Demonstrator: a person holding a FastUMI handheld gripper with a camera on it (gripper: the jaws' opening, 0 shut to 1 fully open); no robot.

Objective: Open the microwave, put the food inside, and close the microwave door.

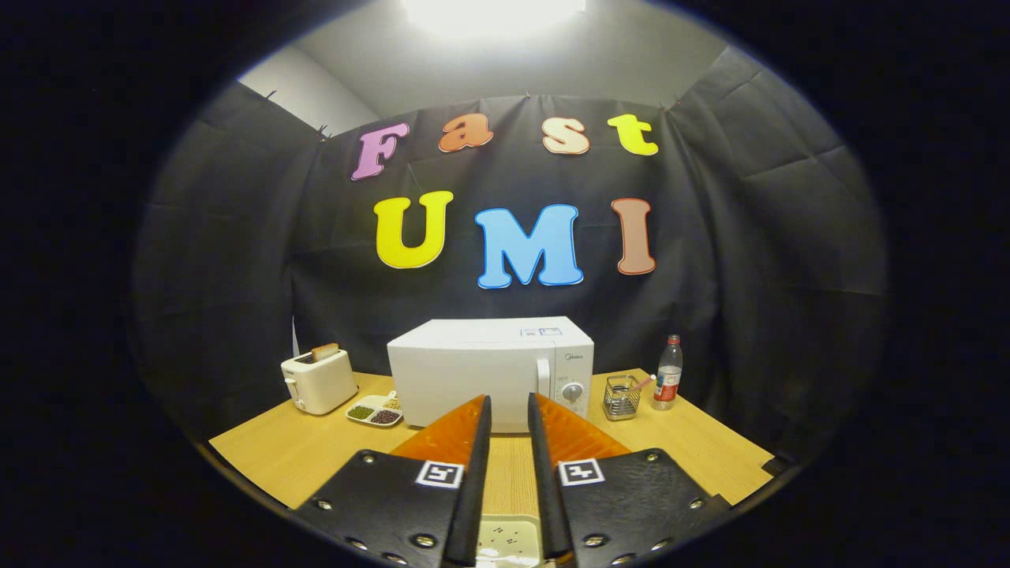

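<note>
The tongs (509, 410) hung above the table (694, 442), fingers slightly apart and gripping nothing, pointed at the closed microwave (473, 367) standing well beyond their tips. Its door looked rigid and light to swing, best taken by the upright handle (543, 377) beside the dial (573, 391). A pale dish (506, 540), likely the food, lay under the tongs, partly hidden. A toaster (318, 380), a snack tray (375, 411), a wire basket (622, 397) and a bottle (667, 372) flanked the oven.

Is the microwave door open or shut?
Shut. The microwave door lies flat against its front, handle beside the dial. The gripper hangs before it, fingers apart.
</note>
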